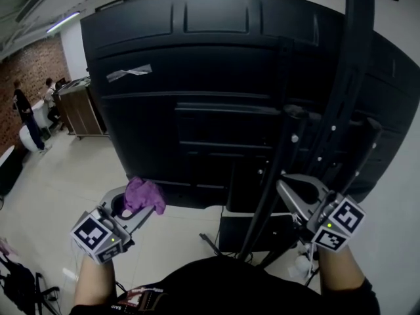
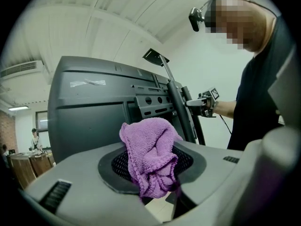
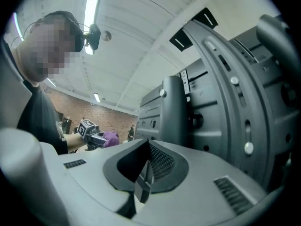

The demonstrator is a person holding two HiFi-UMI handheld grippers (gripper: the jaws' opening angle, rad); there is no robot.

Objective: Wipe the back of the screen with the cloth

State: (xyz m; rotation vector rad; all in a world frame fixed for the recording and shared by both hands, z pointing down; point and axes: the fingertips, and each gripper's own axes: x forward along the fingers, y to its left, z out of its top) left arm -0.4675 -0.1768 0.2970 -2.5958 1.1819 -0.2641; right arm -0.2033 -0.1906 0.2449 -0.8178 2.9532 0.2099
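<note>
Purple cloth (image 2: 153,157) pinched upright in left claw (image 1: 136,209), pointing toward landscape screen back (image 1: 197,77); right claw (image 3: 143,173) closed, empty.

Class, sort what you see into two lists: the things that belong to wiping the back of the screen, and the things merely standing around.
Belongs to the job:
- purple cloth, clamped in the left gripper
- back of the screen
- right gripper, shut and empty

Just around:
- strip of tape on the screen
- wooden cabinet
- two people far off
</note>
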